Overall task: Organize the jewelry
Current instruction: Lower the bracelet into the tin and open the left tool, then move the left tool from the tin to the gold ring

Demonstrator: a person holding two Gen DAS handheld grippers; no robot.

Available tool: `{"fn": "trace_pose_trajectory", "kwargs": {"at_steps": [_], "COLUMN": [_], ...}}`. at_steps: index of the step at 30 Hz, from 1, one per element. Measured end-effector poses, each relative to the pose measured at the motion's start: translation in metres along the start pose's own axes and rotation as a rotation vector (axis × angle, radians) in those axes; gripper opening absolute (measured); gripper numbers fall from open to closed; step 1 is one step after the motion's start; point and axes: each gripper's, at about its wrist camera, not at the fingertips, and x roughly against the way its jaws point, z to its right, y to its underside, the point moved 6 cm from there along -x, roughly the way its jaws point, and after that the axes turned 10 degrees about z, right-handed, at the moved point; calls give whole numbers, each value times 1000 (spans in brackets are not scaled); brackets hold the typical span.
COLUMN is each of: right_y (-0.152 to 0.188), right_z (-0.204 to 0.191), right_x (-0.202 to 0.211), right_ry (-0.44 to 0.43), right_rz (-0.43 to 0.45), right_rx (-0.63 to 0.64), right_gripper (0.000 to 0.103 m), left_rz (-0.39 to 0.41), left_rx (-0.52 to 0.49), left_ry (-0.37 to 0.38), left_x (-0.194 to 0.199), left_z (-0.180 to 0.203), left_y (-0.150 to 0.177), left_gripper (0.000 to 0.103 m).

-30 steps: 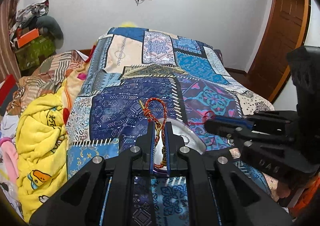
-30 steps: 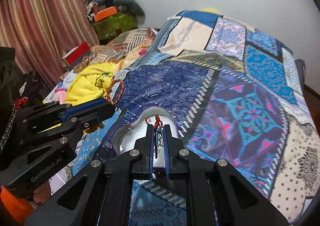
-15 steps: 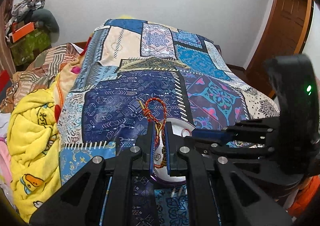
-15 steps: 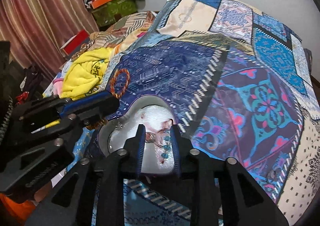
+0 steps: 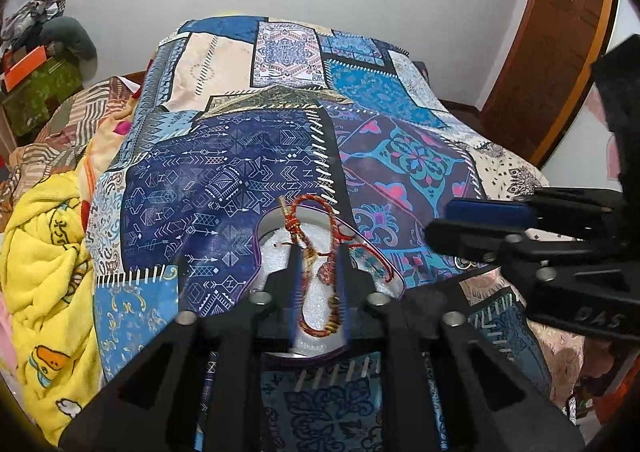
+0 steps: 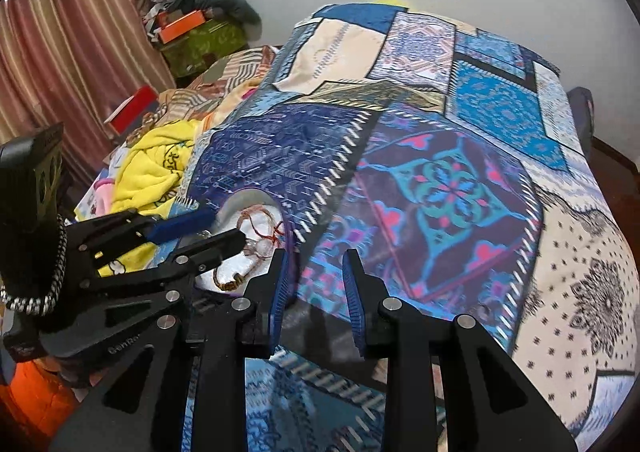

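Note:
A heart-shaped jewelry box with a white lining (image 5: 280, 248) lies on the patchwork bedspread; it also shows in the right wrist view (image 6: 240, 208). My left gripper (image 5: 319, 252) hangs over the box with its jaws apart. A red and gold braided bracelet (image 5: 312, 224) lies loose between the fingers in the box. A thin red bracelet with teal beads (image 5: 370, 258) lies in the box too. My right gripper (image 6: 314, 254) is open and empty, to the right of the box. In the right wrist view the left gripper (image 6: 218, 230) covers part of the box.
The bed is covered by a blue patchwork spread (image 5: 248, 164). A yellow blanket (image 5: 44, 264) is heaped on the left. Boxes and clothes (image 6: 188, 24) stand against the far wall by a curtain. A wooden door (image 5: 560, 32) is on the right.
My left gripper opened and let the braided bracelet drop into the box. My right gripper let go of the beaded bracelet, opened wide and moved right, away from the box.

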Motion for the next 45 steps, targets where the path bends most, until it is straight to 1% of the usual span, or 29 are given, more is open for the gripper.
{"fn": "trace_pose_trajectory", "kwargs": {"at_steps": [2,3,8,13,17,22,24,32,34,41,43,45], "right_y": [1,1,0,0,4,15,21,45,50,63,65,67], "right_z": [5,7,19,27,38,55,63,87,92,104,106,109], "right_x": [5,7,22,39,55,68,71,76,75,68,65,61], "right_ry": [11,15,37,63,97,134,143,183,188,193,193,189], "right_rz": [7,10,32,63,86,91,86,52,43,11,2,-8], "right_rx": [-11,-16,-44,-56,-62,-88,-106,-148,-160,-180,-184,-191], "right_gripper": [25,25,25,25,25,25,25,25,25,25,25,25], "left_rz": [7,10,28,51,57,52,41,-26,-47,-129,-139,-153], "left_rx": [-5,-7,-21,-27,-41,-64,-70,-92,-109,-100,-96,-95], "left_ry": [-20,-23,-35,-29,-11,19,39,113,120,148,143,151], "left_x": [2,3,17,33,42,45,42,24,16,-19,-27,-36], "left_z": [0,0,3,11,26,49,61,97,106,118,118,121], "left_y": [-1,-2,-9,-16,-18,-15,-11,8,14,31,32,34], "left_gripper": [38,39,40,41,41,42,45,45,45,45,44,39]}}
